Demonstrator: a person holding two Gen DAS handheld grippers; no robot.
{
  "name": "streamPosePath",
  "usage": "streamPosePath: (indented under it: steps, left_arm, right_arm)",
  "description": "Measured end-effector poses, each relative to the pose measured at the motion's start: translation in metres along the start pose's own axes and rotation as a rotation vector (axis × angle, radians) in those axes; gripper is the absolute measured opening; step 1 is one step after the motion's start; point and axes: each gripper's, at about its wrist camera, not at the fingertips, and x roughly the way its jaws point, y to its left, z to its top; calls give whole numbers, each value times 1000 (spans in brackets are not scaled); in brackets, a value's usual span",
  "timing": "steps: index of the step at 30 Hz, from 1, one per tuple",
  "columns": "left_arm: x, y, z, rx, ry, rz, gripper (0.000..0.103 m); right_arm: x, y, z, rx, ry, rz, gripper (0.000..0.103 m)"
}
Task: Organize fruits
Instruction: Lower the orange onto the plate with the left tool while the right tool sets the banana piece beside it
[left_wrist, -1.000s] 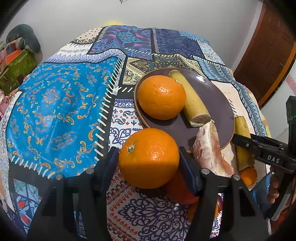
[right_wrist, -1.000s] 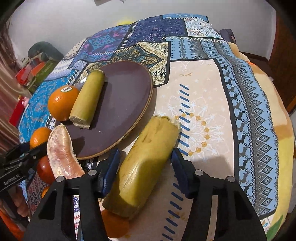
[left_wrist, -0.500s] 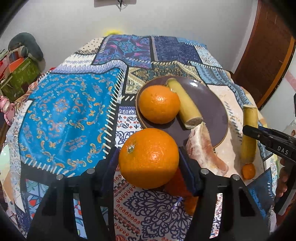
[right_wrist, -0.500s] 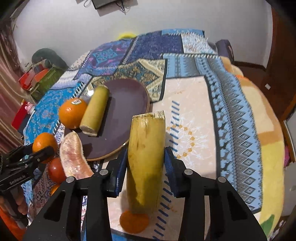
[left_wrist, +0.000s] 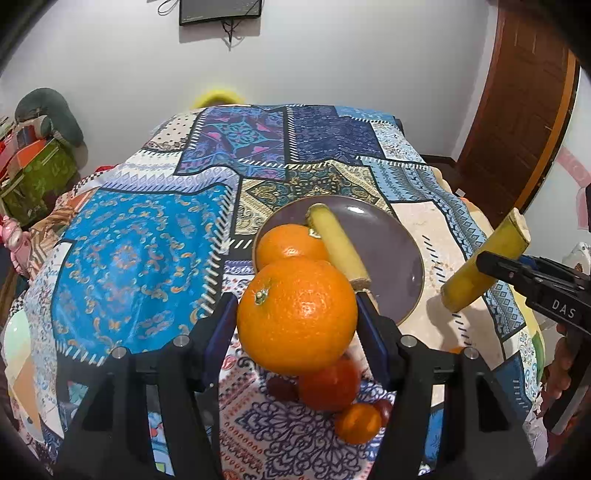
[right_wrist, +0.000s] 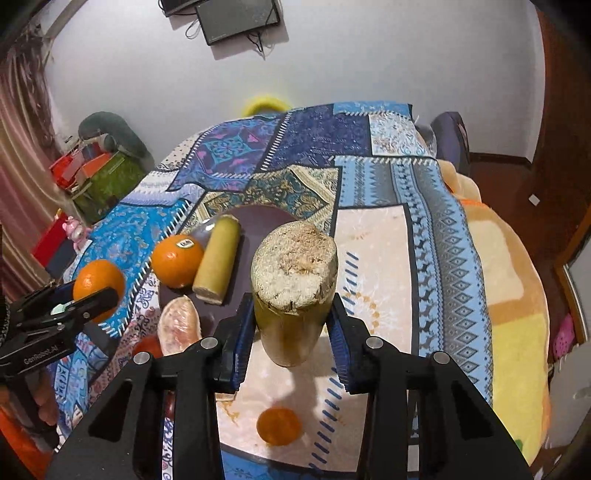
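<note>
My left gripper is shut on a large orange and holds it above the table, near the front of the dark round plate. The plate holds a second orange and a yellow-green cane piece. My right gripper is shut on another yellow-green cane piece, lifted and tilted up, cut end toward the camera; it also shows in the left wrist view. A pink peeled fruit segment leans on the plate's near edge.
A red tomato, a small orange and a dark red fruit lie on the patterned cloth below my left gripper. Another small orange lies under my right gripper. A wooden door stands at the right.
Both grippers rose. The right one lifted the cane piece off the table and tipped it upright. The left one carried its orange higher, and the table now looks farther away.
</note>
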Motion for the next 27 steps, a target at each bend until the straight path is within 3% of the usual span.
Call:
streamPosePath:
  steps: [11, 19, 27]
  left_arm:
    - [41, -7, 7, 12, 50, -6, 63]
    - [57, -9, 13, 22, 40, -9, 63]
    - [87, 5, 20, -44, 90, -24, 62]
  right_arm:
    - [29, 20, 9, -44, 33, 39, 35]
    - [49, 29, 26, -72, 40, 44, 35]
    - [78, 29, 38, -54, 83, 57, 35]
